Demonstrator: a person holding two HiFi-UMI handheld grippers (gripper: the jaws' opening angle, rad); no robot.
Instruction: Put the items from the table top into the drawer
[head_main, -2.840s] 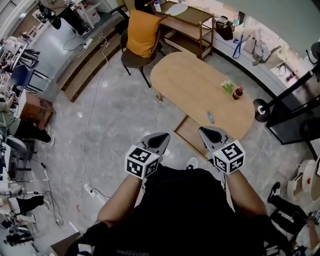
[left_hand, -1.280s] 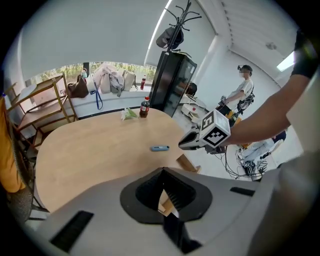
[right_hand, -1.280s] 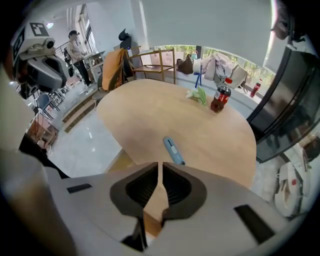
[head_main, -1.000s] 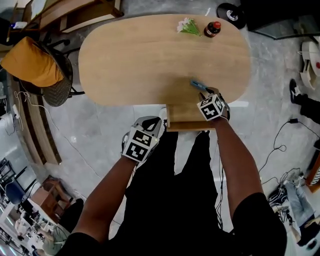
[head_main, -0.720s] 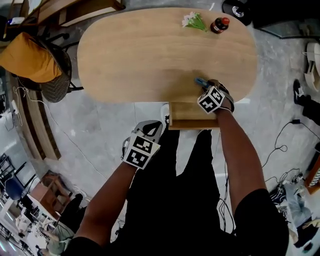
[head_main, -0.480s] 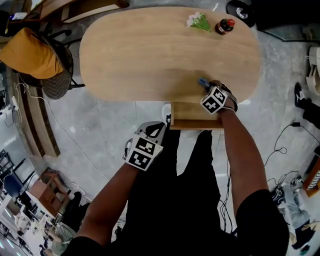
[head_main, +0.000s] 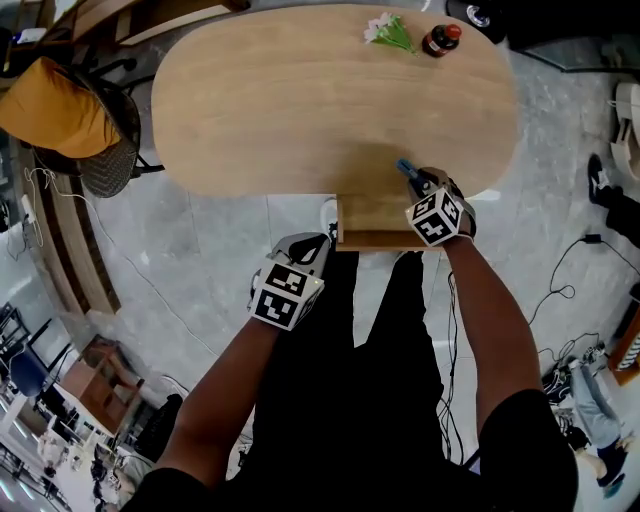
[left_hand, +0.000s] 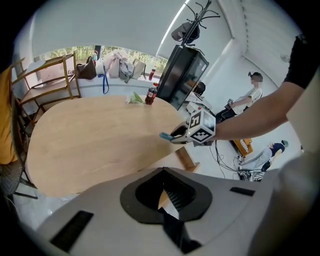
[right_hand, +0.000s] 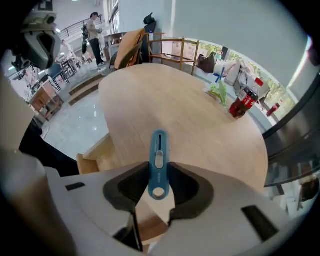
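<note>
Jaws of the left gripper (head_main: 318, 240) are drawn together with nothing between them. This unit hangs clear of the table (head_main: 300, 100), over the floor at about 7 o'clock from the open drawer (head_main: 380, 241). The drawer projects from under the table's near edge toward the person.

Jaws of the right gripper (head_main: 418, 178) stand at a narrow gap, with the pads pressed on the two slim sides of the blue utility knife (right_hand: 158, 150). The knife is over the table's near edge, just beyond the drawer. Whether it rests on the wood or is lifted clear cannot be told.

Handling, as judged: the knife is light and rigid, with a smooth plastic shell that may slip or pivot under a weak pinch. Grip it across the narrow sides, as here. The pads sit on the rear half, just ahead of the hanging hole, so the front half overhangs. A hold nearer the slider would balance better. No blade shows past the front end.

Orientation: in the right gripper view the long axis runs 12 to 6 o'clock, with the hole end at 6, the front end at 12 and the slider face toward the camera. In the head view the front end points to about 10 o'clock.

At the table's far end, near 1 o'clock, flowers (head_main: 385, 30) and a red-capped bottle (head_main: 441, 39) are not yet stowed.
</note>
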